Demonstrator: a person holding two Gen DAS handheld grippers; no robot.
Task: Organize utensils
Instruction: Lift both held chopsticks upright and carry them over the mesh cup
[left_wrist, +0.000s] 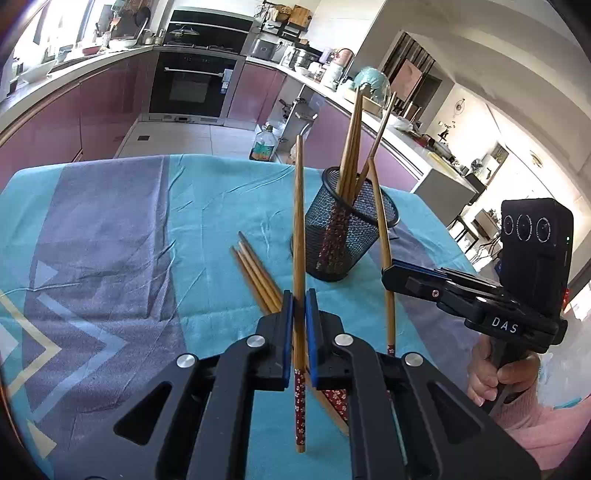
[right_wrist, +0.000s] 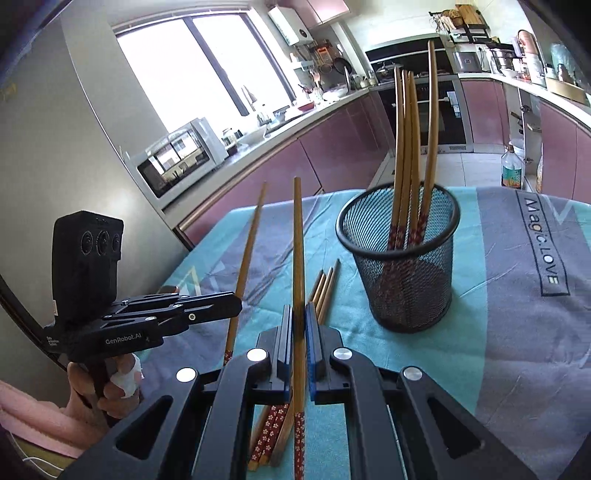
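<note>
Both grippers, left gripper (left_wrist: 299, 306) and right gripper (right_wrist: 299, 321), each pinch one upright wooden chopstick (left_wrist: 298, 229), which may pivot and miss the black mesh cup (left_wrist: 347, 229).

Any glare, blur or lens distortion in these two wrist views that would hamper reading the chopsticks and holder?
Left wrist view: fisheye bends the counters; right-hand room is overexposed; the held chopstick and mesh holder are sharp. Right wrist view: the window is blown out, edges curve strongly, yet the held chopstick and loose chopsticks stay clear.
</note>
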